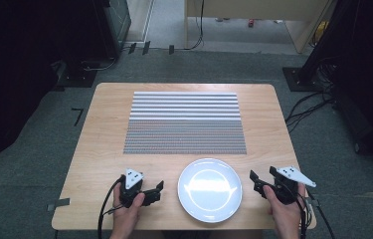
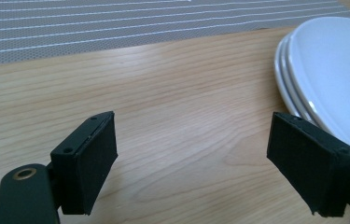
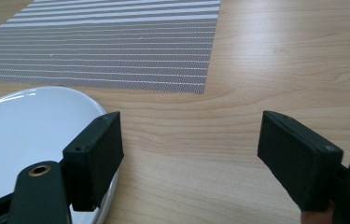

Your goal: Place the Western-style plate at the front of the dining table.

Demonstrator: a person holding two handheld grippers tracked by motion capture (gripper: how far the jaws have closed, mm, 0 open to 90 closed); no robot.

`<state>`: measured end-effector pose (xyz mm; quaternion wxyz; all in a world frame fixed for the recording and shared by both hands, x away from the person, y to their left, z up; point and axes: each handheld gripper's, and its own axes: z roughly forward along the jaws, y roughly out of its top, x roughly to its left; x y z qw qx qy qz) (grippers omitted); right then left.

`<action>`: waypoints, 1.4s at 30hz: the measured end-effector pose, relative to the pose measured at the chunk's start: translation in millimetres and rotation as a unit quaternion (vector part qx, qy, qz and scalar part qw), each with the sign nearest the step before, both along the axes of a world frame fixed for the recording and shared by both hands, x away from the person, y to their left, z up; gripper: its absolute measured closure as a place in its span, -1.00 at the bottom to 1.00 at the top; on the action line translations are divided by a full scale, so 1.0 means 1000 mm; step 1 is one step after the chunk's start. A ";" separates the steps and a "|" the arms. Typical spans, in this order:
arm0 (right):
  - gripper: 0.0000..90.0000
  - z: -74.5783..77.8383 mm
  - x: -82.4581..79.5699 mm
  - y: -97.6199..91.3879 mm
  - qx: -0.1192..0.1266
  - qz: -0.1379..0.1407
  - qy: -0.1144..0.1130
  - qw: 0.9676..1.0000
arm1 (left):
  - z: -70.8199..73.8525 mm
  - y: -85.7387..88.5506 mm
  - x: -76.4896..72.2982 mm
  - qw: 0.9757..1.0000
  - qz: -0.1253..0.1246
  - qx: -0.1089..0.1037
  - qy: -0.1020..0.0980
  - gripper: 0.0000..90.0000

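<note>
Left claw [image 1: 158, 189], black, grey three-cornered plate on top, held in a hand [image 1: 127, 215] at the near edge of the desk [image 1: 102, 144]; jaws spread wide, nothing between them, bare wood showing in the gap in the left gripper view. Right claw [image 1: 255, 181], same make, in the other hand [image 1: 286, 214] at the near right; jaws likewise released and empty, one pad close beside the plate rim in the right gripper view, touching or not cannot be told. Plates [image 1: 210, 189], white, round, glossy, shallow: they lie near the front edge, between the two claws, and the left gripper view shows stacked rims, at least two, possibly three. Placemat [image 1: 185, 122], rectangular, woven mesh, grey with fine white stripes, lighter toward the far end; flat at the desk's centre, just beyond the plates and apart from them. Desk: pale wood grain, rounded corners. Nothing lies between either claw and the plates. Surroundings: grey carpet floor [image 1: 40, 149], black cables [image 1: 306, 107] trailing at the right, dark equipment stands at both far sides.
</note>
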<state>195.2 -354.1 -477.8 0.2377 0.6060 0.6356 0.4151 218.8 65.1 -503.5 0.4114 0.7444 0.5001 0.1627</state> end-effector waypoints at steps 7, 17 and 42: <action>-0.47 0.000 0.000 0.006 0.000 0.004 0.001 1.000 | 0.003 -0.018 -0.001 1.000 -0.019 -0.003 -0.003 -0.64; -0.17 0.001 -0.001 0.018 -0.002 0.009 -0.010 1.000 | 0.011 -0.043 0.004 0.999 -0.042 -0.027 -0.008 -0.64; 0.74 -0.012 0.001 0.025 0.092 0.061 0.047 0.993 | -0.003 -0.059 -0.012 0.995 -0.087 -0.045 0.035 0.27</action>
